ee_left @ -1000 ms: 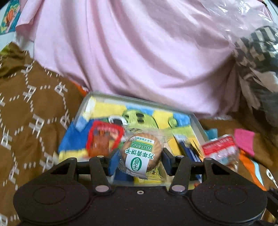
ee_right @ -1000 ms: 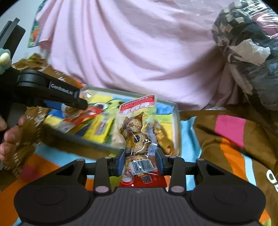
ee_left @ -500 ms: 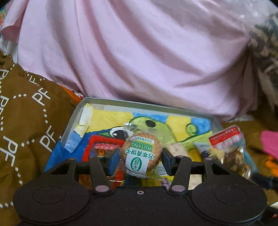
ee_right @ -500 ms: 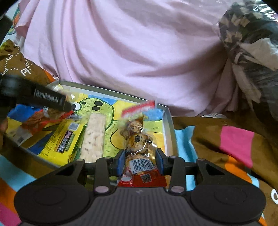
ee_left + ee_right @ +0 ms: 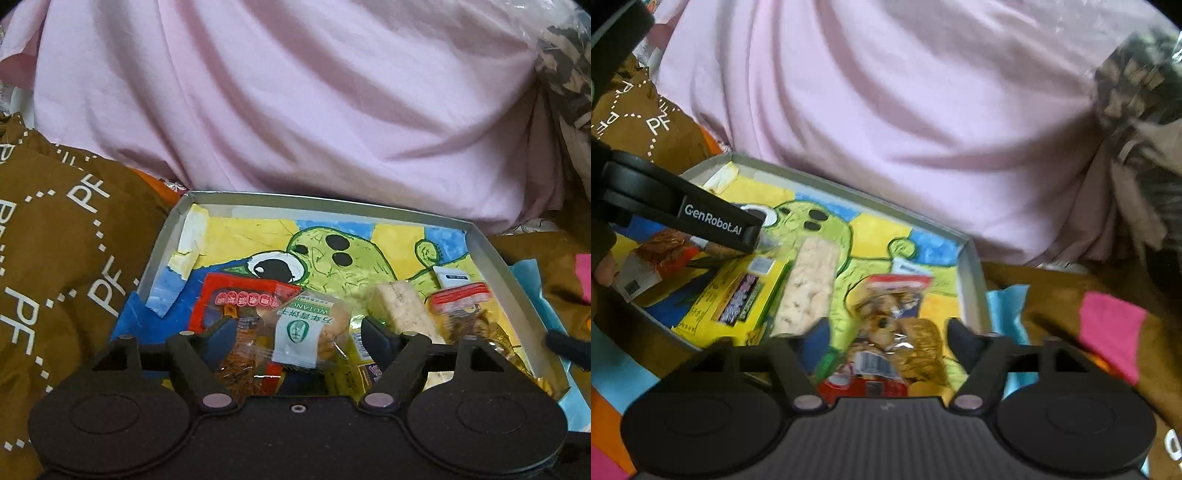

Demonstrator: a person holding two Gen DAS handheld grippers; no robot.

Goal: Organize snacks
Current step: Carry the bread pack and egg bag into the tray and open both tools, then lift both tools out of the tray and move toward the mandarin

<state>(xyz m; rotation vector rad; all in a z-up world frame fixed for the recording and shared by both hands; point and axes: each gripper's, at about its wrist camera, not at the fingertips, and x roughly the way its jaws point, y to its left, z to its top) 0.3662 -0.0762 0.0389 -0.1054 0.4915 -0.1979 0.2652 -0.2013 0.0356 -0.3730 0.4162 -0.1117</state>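
Clear egg packet lies lengthwise, red header away.

Home bedroom, rumpled pink sheet, brown patterned quilt, bedding underneath

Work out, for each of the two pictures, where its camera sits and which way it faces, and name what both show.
Left wrist view: sits on the left gripper, looking forward and slightly down into the tray; its jaws are opening around the biscuit packet.
Right wrist view: sits on the right gripper, facing the tray's right end; jaws opening around the egg packet; the left gripper and a fingertip show at left.
Shared: tray, cactus drawing, rice bar, pink cloth.
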